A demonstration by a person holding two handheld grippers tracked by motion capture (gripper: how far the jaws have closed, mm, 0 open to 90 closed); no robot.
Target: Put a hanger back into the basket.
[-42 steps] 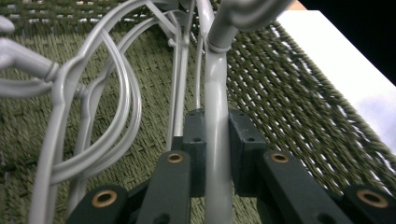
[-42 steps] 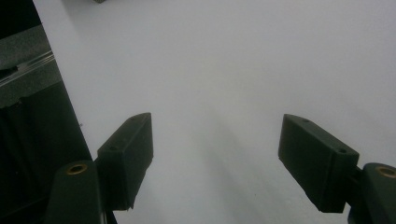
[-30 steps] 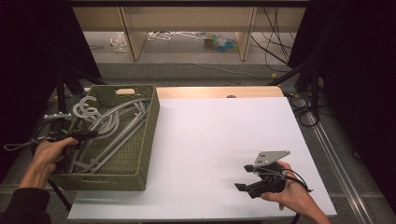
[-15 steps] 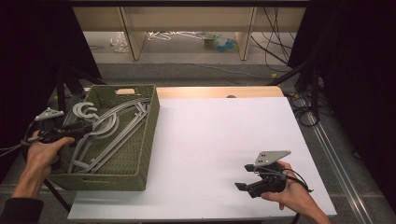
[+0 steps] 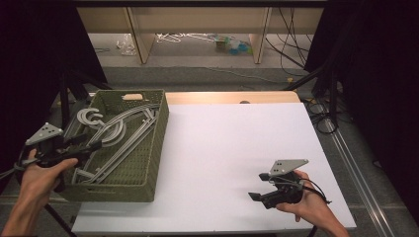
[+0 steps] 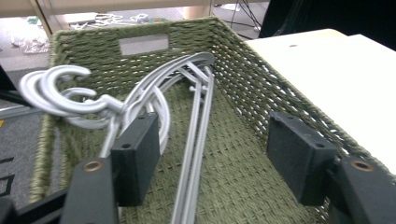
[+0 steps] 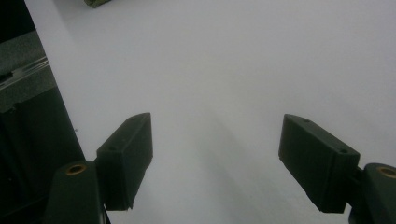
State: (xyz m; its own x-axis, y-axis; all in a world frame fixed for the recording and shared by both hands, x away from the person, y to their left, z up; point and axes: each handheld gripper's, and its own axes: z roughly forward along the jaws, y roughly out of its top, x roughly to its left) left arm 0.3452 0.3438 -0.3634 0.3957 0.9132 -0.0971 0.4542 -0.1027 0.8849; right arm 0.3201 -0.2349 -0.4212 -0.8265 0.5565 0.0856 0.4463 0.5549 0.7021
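Over the basket's (image 5: pixel 157 143) left rim, your left tool (image 5: pixel 95 145) has just been opening, nothing between its pads; the grey hangers (image 5: pixel 118 136) lie inside, released. Your right tool (image 5: pixel 257 186) sits unclenched, empty, on wide bare tabletop (image 5: pixel 232 143).

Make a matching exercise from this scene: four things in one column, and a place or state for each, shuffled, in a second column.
Things:
1. hangers
2. basket
3. left gripper
4. right gripper

Places or states:
A. woven and green, at the table's left edge
B. open, over the bare white tabletop
C. grey, lying in a pile inside the basket
D. open, at the basket's left rim, nothing between its jaws

Pairs: 1-C, 2-A, 3-D, 4-B
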